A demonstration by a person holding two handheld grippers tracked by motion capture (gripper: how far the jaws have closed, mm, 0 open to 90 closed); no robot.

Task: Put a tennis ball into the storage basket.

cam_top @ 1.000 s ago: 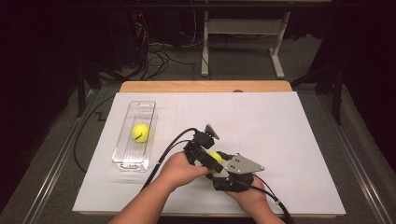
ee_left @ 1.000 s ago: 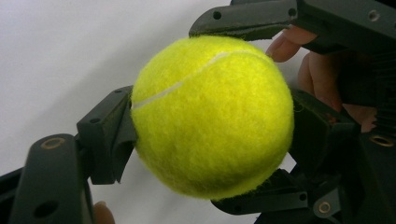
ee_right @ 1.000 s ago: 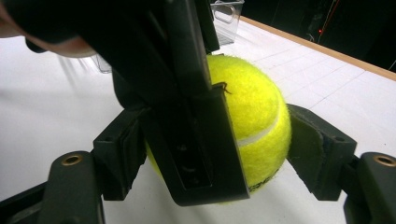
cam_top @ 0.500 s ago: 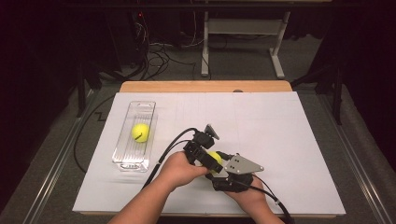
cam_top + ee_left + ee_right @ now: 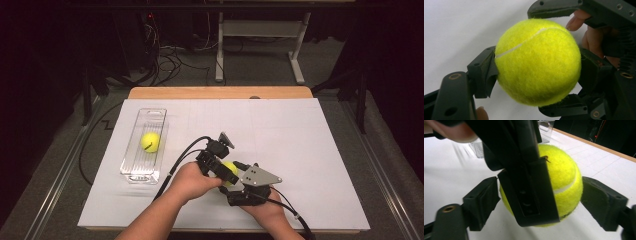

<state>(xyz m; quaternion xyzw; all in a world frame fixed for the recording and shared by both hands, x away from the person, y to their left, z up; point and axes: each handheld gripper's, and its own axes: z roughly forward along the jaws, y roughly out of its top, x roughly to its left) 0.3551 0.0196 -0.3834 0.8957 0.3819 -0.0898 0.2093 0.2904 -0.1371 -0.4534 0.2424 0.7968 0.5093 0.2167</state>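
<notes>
White table cover (image 5: 300,150) was bare; left gripper (image 5: 536,67) pinched the tennis ball (image 5: 537,61), right gripper (image 5: 541,205) sat spread around it. I'd release slowly.

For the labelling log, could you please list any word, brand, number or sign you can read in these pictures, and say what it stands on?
None can be read.
The held tennis ball: a white seam, no print facing the left gripper view; a small dark mark low on it in the right gripper view, too blurred to read.
The tennis ball in the clear tray: too small to tell.
Both grippers: bare black parts, no labels.
</notes>
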